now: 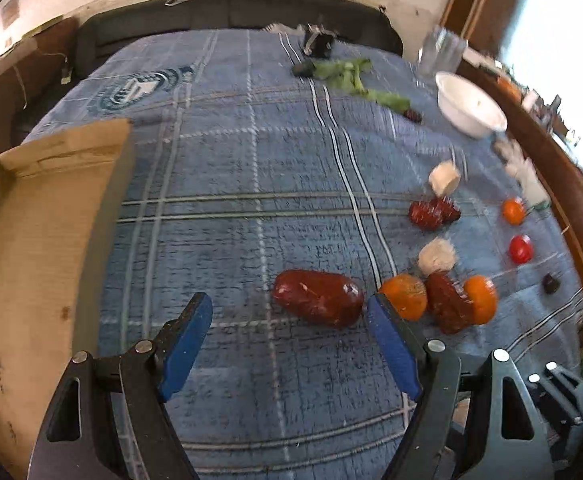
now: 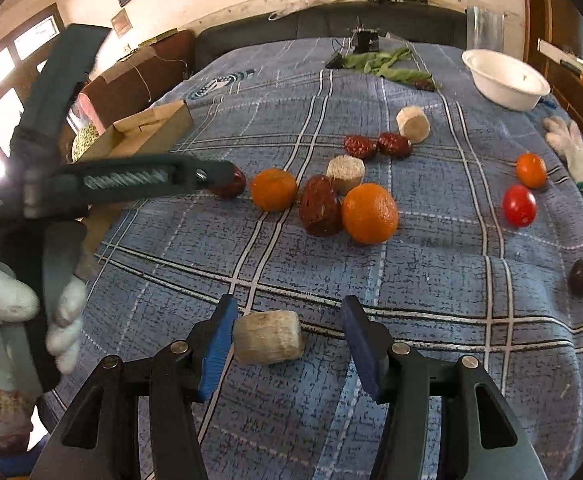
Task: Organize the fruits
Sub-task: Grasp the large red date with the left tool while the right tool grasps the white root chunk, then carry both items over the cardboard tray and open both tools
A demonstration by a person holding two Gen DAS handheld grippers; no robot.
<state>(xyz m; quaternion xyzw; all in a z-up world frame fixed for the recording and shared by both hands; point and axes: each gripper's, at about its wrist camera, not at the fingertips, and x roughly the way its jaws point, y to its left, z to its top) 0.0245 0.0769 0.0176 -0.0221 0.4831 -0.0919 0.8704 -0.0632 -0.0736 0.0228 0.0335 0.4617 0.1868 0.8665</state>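
My left gripper (image 1: 289, 302) is open over the blue plaid cloth. A big dark red fruit (image 1: 319, 298) lies between its fingertips, close to the right pad and not pressed. Two oranges (image 1: 405, 296) (image 1: 481, 298) and another dark red fruit (image 1: 447, 302) lie just to the right. My right gripper (image 2: 288, 301) is open around a pale cylindrical piece (image 2: 269, 342) lying on the cloth. That piece rests against the left pad (image 2: 217, 344), with a gap to the right pad. In the right wrist view the left gripper (image 2: 219, 174) partly hides the big red fruit (image 2: 235, 184).
A cardboard box (image 1: 31, 240) stands at the left. A white bowl (image 2: 505, 80) and a glass (image 2: 485, 26) are at the far right. Red and orange tomatoes (image 2: 519, 206) (image 2: 531, 170), wrinkled red fruits (image 2: 377, 146), pale cylinders (image 2: 413, 124), a dark fruit (image 2: 581, 278) and a glove (image 2: 577, 152) lie around.
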